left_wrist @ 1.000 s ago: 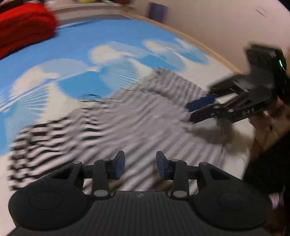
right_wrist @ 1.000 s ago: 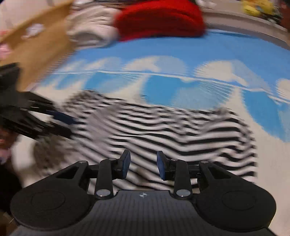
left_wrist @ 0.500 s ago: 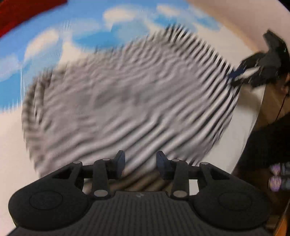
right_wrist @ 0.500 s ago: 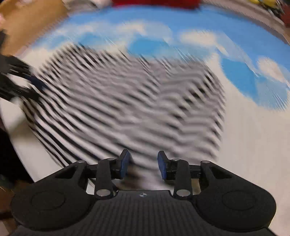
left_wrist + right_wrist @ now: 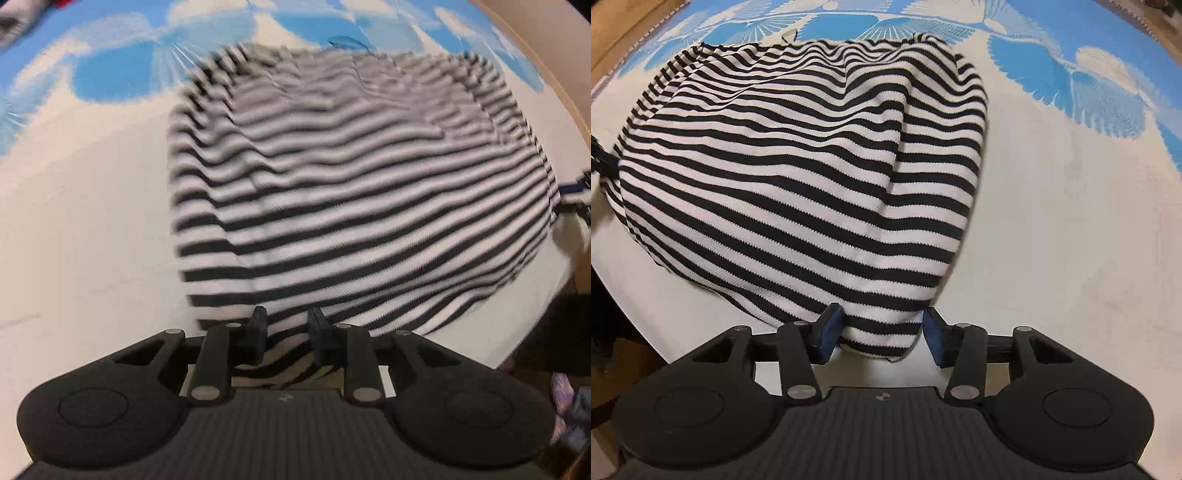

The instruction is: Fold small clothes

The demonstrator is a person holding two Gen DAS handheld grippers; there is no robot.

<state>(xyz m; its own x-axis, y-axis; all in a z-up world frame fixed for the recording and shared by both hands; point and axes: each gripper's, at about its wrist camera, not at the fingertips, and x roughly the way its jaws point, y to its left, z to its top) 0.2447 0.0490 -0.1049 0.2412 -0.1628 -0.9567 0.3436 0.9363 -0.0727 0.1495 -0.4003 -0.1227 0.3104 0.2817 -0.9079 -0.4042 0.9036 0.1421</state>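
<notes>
A black-and-white striped garment (image 5: 362,206) lies spread on the bed, also in the right wrist view (image 5: 798,177). My left gripper (image 5: 286,332) is at its near edge with the jaws narrowly apart and striped fabric between them; it seems to pinch the hem. My right gripper (image 5: 882,332) has its jaws wide apart around the garment's near corner, not clamping it. The right gripper's blue tip (image 5: 574,192) shows at the garment's right edge in the left wrist view.
The bedsheet (image 5: 1071,221) is white near me with a blue and white fan pattern (image 5: 1089,74) farther off. A wooden bed edge (image 5: 554,55) runs along the far right. The bed's near edge drops to a dark floor (image 5: 605,332).
Both grippers pulled the garment toward the near edge of the bed and lowered it flat. The right gripper's jaws have opened wider, letting go of the fabric.
</notes>
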